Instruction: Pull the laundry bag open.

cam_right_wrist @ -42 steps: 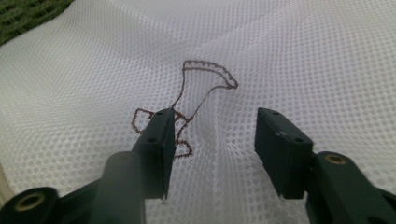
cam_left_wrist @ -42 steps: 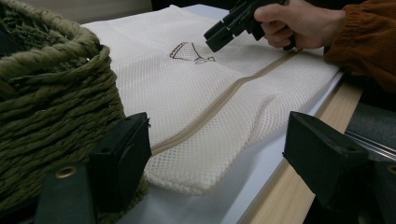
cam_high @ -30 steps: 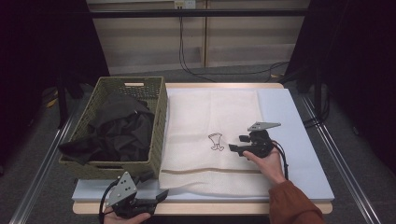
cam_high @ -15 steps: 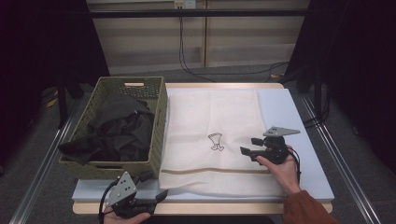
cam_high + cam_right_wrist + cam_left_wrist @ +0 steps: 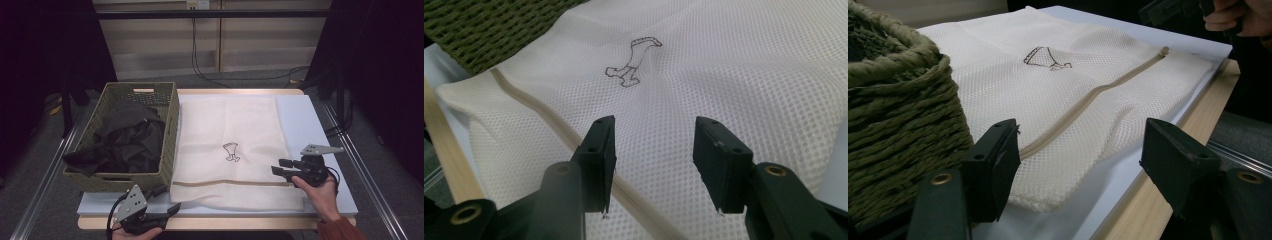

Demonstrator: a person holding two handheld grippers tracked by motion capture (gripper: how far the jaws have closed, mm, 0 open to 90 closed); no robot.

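A white mesh laundry bag lies flat on the table, with a small dark logo and a beige zipper along its near end. My right gripper hovers at the bag's right edge just above the zipper. It is open and its jaws have just been closing, with only mesh beneath them and nothing pinched. My left gripper rests at the table's front left. It is open and its jaws have also just been closing, facing the bag's near corner without touching it.
A green woven basket holding dark clothes stands left of the bag, close beside my left gripper. The wooden table edge runs along the front. Bare white tabletop shows to the right of the bag.
My right gripper has moved to the right, from beside the logo to the bag's right edge. The left gripper has stayed where it was.
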